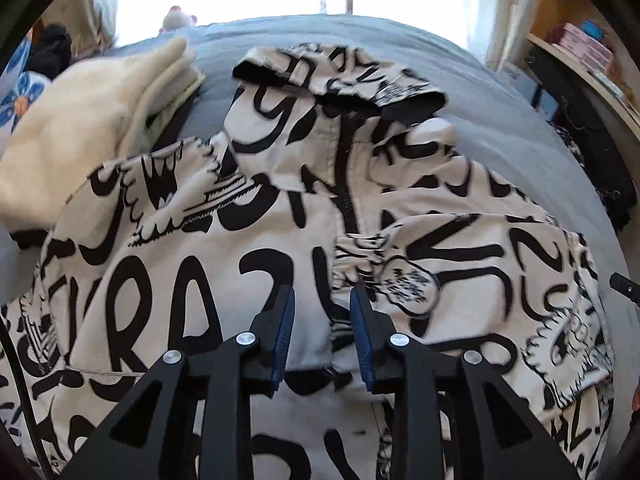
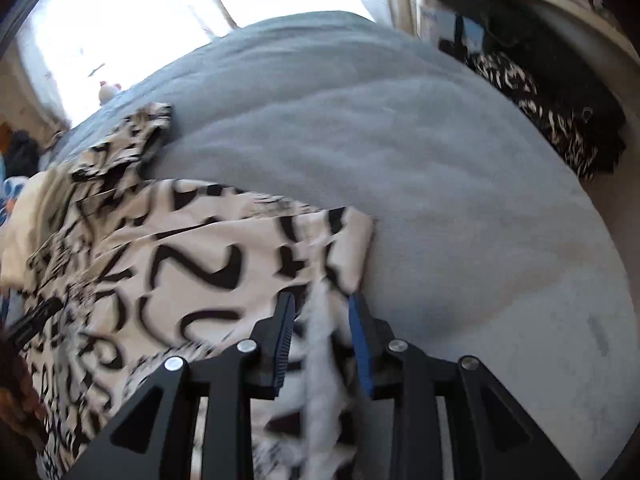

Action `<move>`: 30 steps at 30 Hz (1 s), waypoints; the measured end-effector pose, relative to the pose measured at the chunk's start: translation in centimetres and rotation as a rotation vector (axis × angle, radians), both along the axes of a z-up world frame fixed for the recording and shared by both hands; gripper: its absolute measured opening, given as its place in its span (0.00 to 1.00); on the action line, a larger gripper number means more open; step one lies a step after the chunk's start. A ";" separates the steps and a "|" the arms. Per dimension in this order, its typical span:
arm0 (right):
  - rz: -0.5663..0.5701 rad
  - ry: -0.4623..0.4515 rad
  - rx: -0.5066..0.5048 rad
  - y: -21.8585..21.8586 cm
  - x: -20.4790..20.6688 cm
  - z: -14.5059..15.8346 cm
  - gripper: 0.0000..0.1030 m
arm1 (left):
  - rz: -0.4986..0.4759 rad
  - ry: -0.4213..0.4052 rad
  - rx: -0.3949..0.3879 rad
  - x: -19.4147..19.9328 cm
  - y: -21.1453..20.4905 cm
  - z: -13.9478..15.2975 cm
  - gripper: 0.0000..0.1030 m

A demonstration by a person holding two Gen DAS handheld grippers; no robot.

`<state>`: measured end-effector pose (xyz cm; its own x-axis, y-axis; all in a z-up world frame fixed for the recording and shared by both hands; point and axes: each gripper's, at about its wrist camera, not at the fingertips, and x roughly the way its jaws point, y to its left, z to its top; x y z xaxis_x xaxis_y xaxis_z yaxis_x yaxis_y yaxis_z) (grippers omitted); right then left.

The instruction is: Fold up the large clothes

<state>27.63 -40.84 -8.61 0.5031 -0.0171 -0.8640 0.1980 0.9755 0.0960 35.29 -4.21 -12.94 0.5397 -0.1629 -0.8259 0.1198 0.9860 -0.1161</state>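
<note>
Left wrist view takes the printed jacket (image 1: 304, 208) as its landmark: cream cloth covered in black lettering, spread across the grey bedcover (image 1: 500, 92), zip up the middle and hood towards the window. Left of the jacket lies a cream garment (image 1: 92, 104), touching its sleeve. Over the jacket's lower middle hangs the left gripper (image 1: 322, 300), jaws partly apart with a fold of fabric rising between them; whether the pads actually press it cannot be told. Right of that, a sleeve (image 1: 460, 256) is folded in across the front. Farther right, in the right wrist view, the right gripper (image 2: 322, 304) sits at the jacket's right edge, jaws partly apart with a blurred strip of pale cloth between them; again the grip cannot be told. Beyond that edge is bare bedcover, then a dark patterned heap (image 2: 560, 120) by the shelf. The step looks like gathering the hem with the sleeves already in. The next move calls for firm pinches, then an even lift towards the hood.
</note>
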 end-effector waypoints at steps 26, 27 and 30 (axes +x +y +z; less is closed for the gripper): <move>-0.004 0.054 -0.013 2.3 -10.0 -4.9 0.01 | -0.081 0.127 -0.080 -7.7 -7.8 -4.0 0.33; -0.004 0.054 -0.027 2.5 -10.0 -4.9 0.01 | -0.080 0.123 -0.069 -7.8 -7.9 -3.9 0.33; -0.017 0.067 -0.066 3.2 -9.7 -5.1 0.04 | -0.079 0.118 -0.049 -8.1 -8.0 -3.7 0.33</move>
